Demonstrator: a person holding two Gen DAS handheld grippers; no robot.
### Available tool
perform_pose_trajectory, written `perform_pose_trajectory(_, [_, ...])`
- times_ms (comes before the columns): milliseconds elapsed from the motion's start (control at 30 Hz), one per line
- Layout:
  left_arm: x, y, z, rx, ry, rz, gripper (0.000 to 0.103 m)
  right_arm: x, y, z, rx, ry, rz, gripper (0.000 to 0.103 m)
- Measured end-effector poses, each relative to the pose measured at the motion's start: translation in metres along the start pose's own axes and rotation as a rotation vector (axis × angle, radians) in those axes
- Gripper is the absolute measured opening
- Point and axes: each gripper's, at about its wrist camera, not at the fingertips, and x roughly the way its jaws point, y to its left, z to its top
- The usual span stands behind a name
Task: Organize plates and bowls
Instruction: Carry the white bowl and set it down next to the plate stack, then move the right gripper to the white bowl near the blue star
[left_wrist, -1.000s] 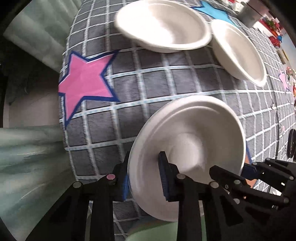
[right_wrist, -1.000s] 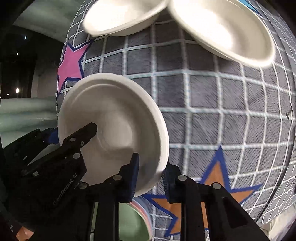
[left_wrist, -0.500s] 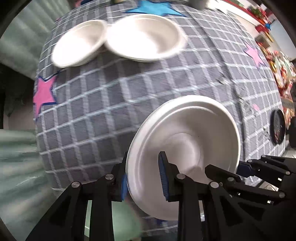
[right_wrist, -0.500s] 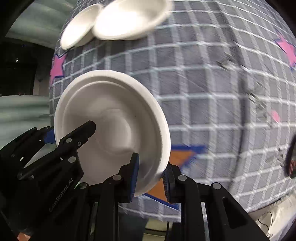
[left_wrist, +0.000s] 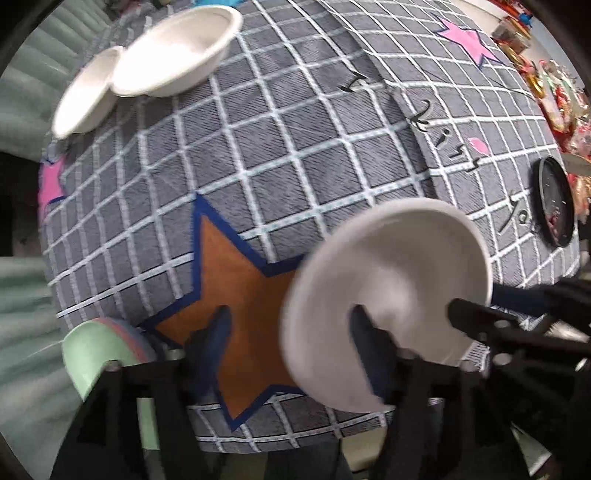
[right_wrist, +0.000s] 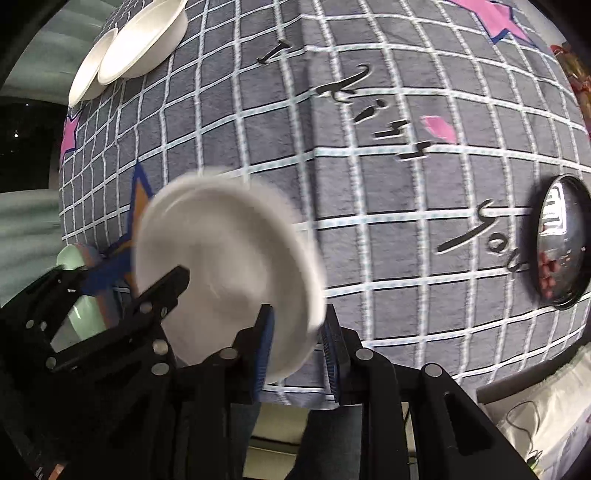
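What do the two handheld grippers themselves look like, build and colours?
Both are the same build: matte black linkage frames with round silver pivot pins. The right gripper has flat blue ribbed pads on its fingers. The left gripper is motion-blurred, but its pads read dark blue too. No cables or markings are visible.

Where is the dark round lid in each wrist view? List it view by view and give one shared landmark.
Left wrist: the dark round lid lies at the far right edge, on the checked cloth.
Right wrist: the same lid is at the right edge, mid-height.
Shared landmark: the black lettering just left of it.
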Motion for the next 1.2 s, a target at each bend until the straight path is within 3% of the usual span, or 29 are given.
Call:
perform_pose_trajectory(33, [-0.003, 0.002, -0.001, -0.008, -0.001, 0.003, 0.074, -0.002, -0.003, 0.001, -0.001, -0.002, -0.006, 0.054])
perform_pose_trajectory(67, [-0.011, 0.005, -0.004, -0.018, 0.001, -0.001, 0.074, -0.005, -0.005, 0.002, 0.002, -0.006, -0.014, 0.075])
perform_pose_trajectory(100, [-0.019, 0.006, -0.006, -0.032, 0.002, -0.001, 0.075, -0.009, -0.007, 0.004, 0.006, -0.020, -0.010, 0.083])
perform_pose_trajectory(300, [-0.065, 0.019, -0.025, -0.108, -0.023, -0.003, 0.078, -0.037, -0.021, 0.003, 0.005, -0.060, 0.044, 0.085])
perform_pose_trajectory(333, [-0.070, 0.015, -0.030, -0.127, -0.024, -0.005, 0.079, -0.040, -0.023, 0.001, 0.007, -0.058, 0.053, 0.090])
perform_pose_trajectory(367, [-0.075, 0.013, -0.035, -0.143, -0.023, -0.008, 0.079, -0.046, -0.031, -0.004, 0.008, -0.057, 0.062, 0.102])
perform_pose_trajectory(433, [-0.093, 0.029, -0.041, -0.165, -0.012, -0.013, 0.079, -0.059, -0.047, -0.017, 0.005, -0.062, 0.095, 0.102])
perform_pose_trajectory(667, [-0.107, -0.011, -0.029, -0.143, -0.023, 0.009, 0.079, -0.104, -0.095, -0.049, -0.032, -0.065, 0.123, 0.102])
perform_pose_trajectory(1200, [-0.105, -0.010, -0.016, -0.167, -0.049, 0.026, 0.079, -0.125, -0.117, -0.033, -0.059, -0.116, 0.131, 0.102])
